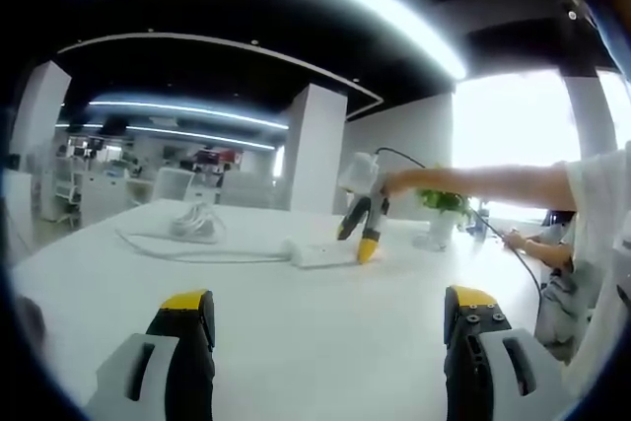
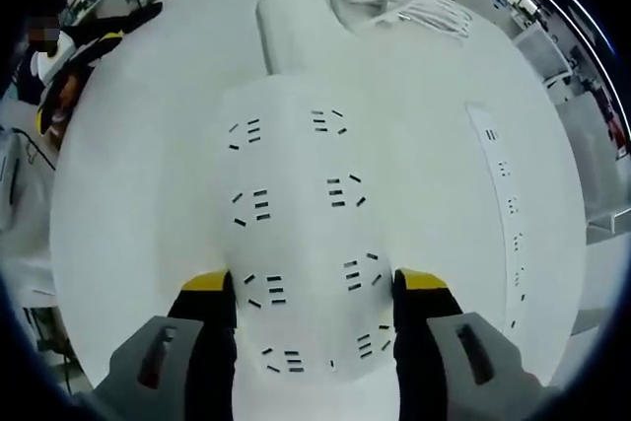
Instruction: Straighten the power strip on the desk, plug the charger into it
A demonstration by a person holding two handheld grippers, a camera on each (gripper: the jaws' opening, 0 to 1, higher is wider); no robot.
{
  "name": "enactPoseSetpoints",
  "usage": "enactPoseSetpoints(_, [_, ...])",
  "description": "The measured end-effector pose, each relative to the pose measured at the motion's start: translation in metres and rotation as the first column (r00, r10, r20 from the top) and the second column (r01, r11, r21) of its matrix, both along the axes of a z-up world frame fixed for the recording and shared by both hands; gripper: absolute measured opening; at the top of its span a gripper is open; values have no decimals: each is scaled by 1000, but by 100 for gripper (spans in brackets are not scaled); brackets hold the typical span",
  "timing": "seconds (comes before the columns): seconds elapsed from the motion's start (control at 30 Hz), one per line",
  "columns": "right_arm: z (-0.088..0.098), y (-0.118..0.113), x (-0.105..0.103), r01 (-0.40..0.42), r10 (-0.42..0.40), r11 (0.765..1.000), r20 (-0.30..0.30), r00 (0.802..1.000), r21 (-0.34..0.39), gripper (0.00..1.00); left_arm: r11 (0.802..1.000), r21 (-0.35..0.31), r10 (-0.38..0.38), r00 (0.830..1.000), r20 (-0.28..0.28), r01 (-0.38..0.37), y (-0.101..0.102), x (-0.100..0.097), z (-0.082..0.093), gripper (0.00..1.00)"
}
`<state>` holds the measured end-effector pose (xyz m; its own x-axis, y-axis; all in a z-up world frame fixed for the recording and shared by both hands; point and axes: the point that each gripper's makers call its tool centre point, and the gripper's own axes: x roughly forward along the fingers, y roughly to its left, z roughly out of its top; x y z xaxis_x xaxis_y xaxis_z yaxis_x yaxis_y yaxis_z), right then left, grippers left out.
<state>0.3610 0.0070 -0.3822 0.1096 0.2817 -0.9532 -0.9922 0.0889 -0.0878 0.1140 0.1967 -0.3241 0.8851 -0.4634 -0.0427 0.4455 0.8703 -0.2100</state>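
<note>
Evidently the right gripper (image 2: 314, 288) had its jaws set on either long edge of the power strip (image 2: 296, 234), seemingly pinching it. The left gripper (image 1: 328, 315) hung spread and empty above the desk (image 1: 246, 332). Risk judged: the slick white surface could let the strip pivot between the pads, and the cable (image 1: 187, 248) beyond could drag. Farther off stood a potted plant (image 1: 441, 214), pillars and strip lighting.
</note>
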Motion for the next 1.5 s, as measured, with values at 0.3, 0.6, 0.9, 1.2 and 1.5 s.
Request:
enactPoseSetpoints(0.3, [2, 0, -2, 2, -4, 997, 23, 1000, 81, 65, 1000, 2, 4, 1000, 3, -4, 2, -2, 1, 99])
enactPoseSetpoints(0.6, [8, 4, 1, 44, -54, 966, 32, 998, 253, 65, 1000, -9, -1, 1000, 2, 1, 1, -2, 0, 99])
enactPoseSetpoints(0.9, [12, 8, 3, 73, -86, 921, 16, 996, 383, 71, 1000, -8, -1, 1000, 5, 1, 2, -4, 0, 99])
enactPoseSetpoints(1.2, [28, 24, 2, 40, -80, 814, 43, 996, 579, 86, 1000, -9, 2, 1000, 6, -2, 3, -6, 0, 99])
enactPoseSetpoints(1.5, [63, 40, -1, -30, -100, 649, 124, 987, 760, 100, 1000, -5, 1, 1000, 13, -1, 3, -9, 3, 99])
